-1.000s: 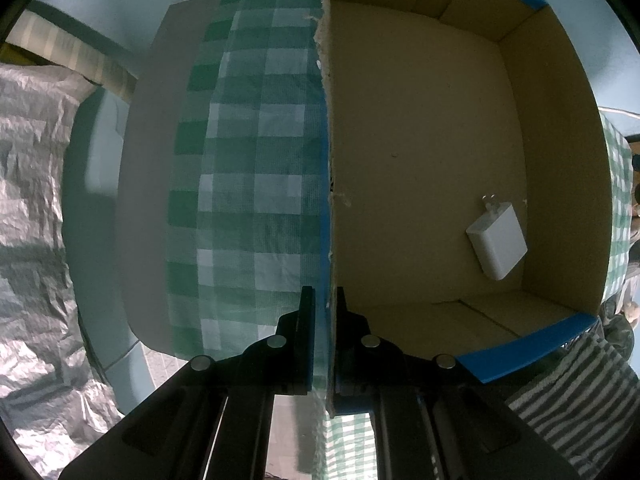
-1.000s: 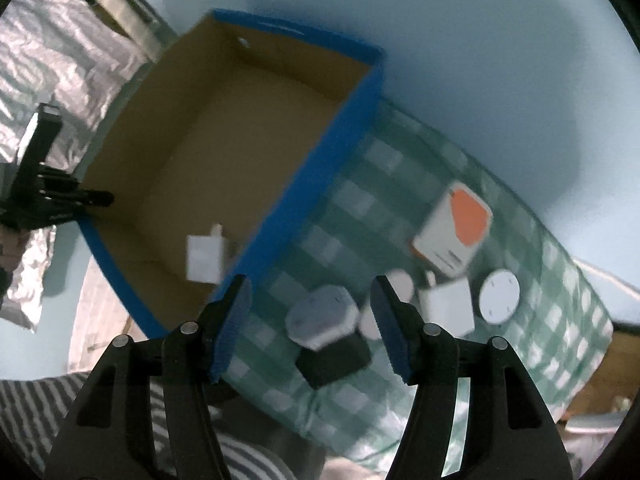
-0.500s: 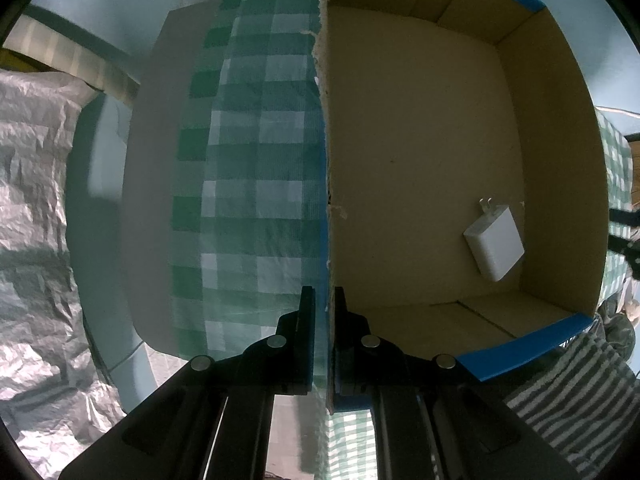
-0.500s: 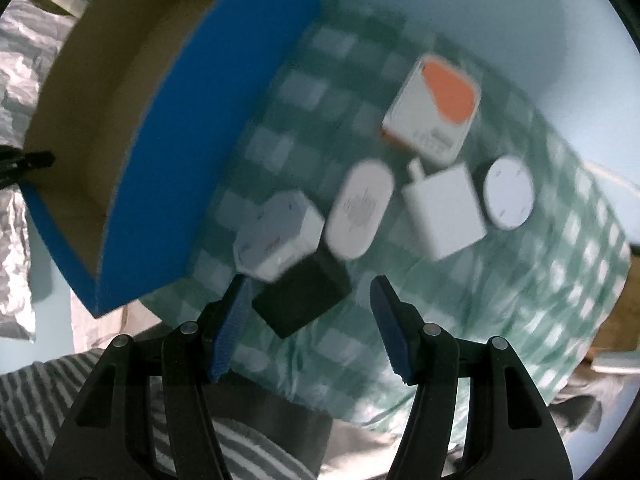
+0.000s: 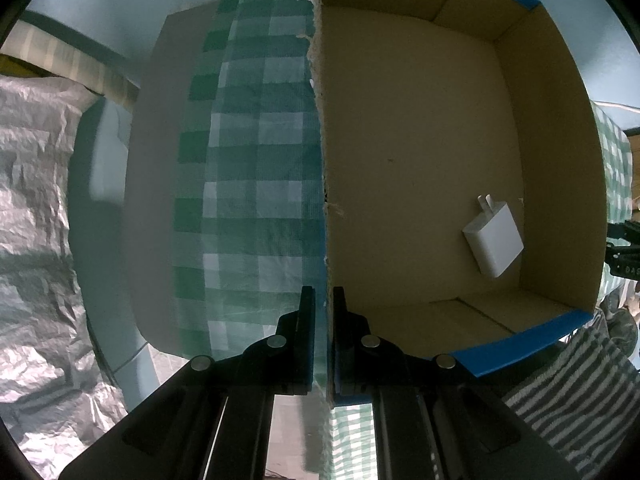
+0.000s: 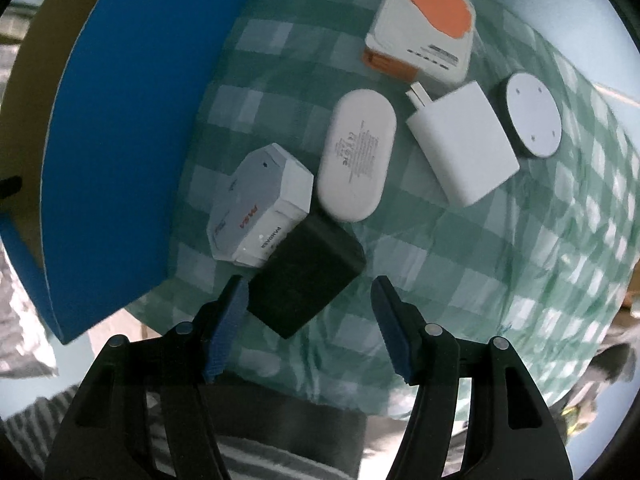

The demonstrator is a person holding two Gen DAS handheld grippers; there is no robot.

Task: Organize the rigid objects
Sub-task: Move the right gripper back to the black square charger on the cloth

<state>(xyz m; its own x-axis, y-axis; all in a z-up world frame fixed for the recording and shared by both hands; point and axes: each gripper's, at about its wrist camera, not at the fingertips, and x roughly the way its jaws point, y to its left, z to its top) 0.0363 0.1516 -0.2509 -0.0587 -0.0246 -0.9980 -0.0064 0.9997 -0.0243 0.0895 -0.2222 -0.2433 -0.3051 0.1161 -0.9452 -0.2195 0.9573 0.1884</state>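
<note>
Red letters that look like "MSA" and a dark word, seemingly "MANDNER", run along the white octagonal box (image 6: pixel 260 206); the white oval case (image 6: pixel 358 156) carries fine grey print with a CE mark, too small to read further, and the orange-and-white device (image 6: pixel 424 36) has a line of dark lettering that cannot be made out. Those rigid objects lie close together on a green-and-white checked cloth (image 6: pixel 500 248) over the worktop: a black block (image 6: pixel 308 276) touches the octagonal box's near corner, a white plug-in charger (image 6: pixel 464 144) sits just beside the oval case with its prongs toward the orange device, and a round white disc with a dark rim (image 6: pixel 530 114) lies at the charger's far side. The right gripper (image 6: pixel 308 312) hangs above the black block, fingers spread wide, its left blue pad close to the block's edge. The left gripper (image 5: pixel 323 344) is clamped on the side wall of the cardboard box (image 5: pixel 324 140), one finger inside and one outside. The box is plain brown within and blue outside, with a round hole near one end; a single white charger (image 5: pixel 494 238) with two prongs lies on its floor near the far wall. Crinkled silver foil (image 5: pixel 36 208) covers the area left of the worktop, a pale blue wall stands behind, and striped fabric (image 5: pixel 568 384) shows at the near edge.
</note>
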